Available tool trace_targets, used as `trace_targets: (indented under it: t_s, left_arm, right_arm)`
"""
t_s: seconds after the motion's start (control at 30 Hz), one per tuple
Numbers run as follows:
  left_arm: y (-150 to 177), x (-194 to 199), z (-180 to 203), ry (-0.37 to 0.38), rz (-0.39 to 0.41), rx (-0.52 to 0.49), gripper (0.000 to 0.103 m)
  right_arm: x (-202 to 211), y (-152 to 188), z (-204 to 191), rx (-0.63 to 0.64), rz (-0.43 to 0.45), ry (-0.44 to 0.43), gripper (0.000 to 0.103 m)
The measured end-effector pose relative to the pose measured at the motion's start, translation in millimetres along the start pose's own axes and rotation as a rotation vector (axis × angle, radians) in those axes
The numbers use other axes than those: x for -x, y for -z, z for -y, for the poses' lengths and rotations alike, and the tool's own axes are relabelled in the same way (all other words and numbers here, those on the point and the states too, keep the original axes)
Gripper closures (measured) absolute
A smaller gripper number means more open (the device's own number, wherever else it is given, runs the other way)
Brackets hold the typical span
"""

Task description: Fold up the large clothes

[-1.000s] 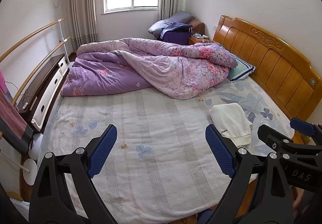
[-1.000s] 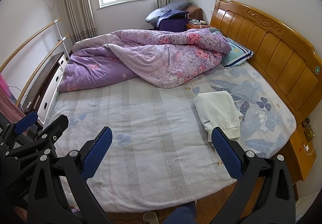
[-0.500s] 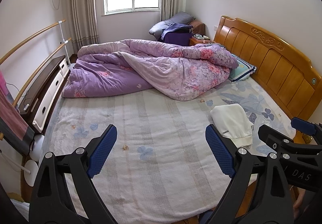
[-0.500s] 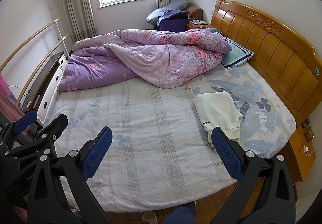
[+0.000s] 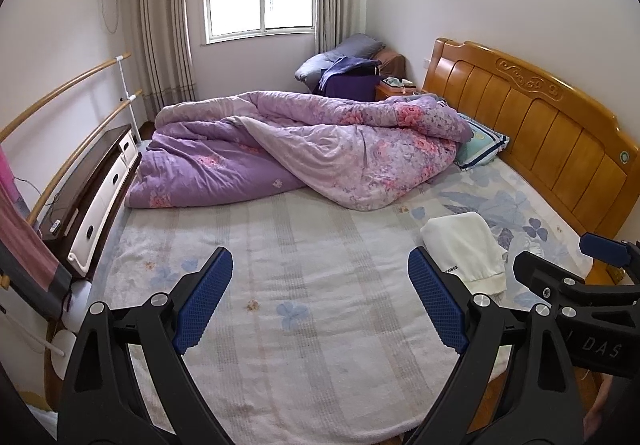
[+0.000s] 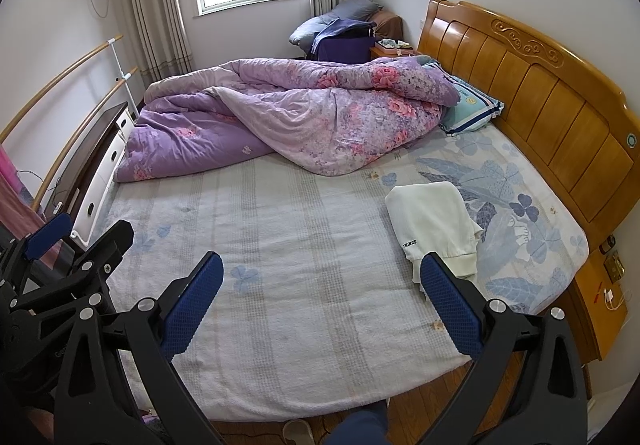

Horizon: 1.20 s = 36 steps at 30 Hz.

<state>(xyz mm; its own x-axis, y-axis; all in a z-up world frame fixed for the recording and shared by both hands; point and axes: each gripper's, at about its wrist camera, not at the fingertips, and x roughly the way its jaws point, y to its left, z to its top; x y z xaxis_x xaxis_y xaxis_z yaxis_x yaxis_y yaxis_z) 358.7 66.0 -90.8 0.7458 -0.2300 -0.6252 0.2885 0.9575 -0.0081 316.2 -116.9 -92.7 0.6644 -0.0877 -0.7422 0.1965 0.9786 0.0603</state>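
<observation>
White garment (image 6: pixel 434 223) lies folded near the bed's (image 5: pixel 300 345) edge; both grippers' fingers (image 5: pixel 204 303) (image 6: pixel 192 299) gape empty, and a careless grab could undo it.

Left hand-held gripper (image 5: pixel 320 297): matt black plastic arms, blue pads with a fine knobbed rubbery texture, bright metal screw heads. Right hand-held gripper (image 6: pixel 322 293): same build and finish.

Headboard (image 6: pixel 532 85), right of frame: varnished wood, glossy, honey-toned, carved scroll on top.

Bed sheet (image 6: pixel 300 245): soft cloth, towel-like nap, woven stripes, matt.

Folded white garment (image 6: pixel 434 225), right of centre: thick knit cloth, ribbed cuff, matt.

Quilt (image 5: pixel 320 149), centre: padded cotton-like cloth, floral print, crumpled.

Rails (image 5: pixel 72 117), left edge: smooth wood with white plastic joints.

Floor (image 6: pixel 432 393), lower frame: wood boards, slight sheen.

Curtains (image 5: pixel 164 17): limp woven cloth.
</observation>
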Motion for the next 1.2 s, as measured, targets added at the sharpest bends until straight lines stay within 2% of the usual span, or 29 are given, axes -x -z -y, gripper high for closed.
trace_targets:
  t_s: [1.2]
  left_arm:
    - [5.8, -3.3, 1.0, 0.029, -0.028, -0.003, 0.014]
  right_arm:
    - [-4.1, 2.9, 11.8, -0.003, -0.008, 0.006, 0.008]
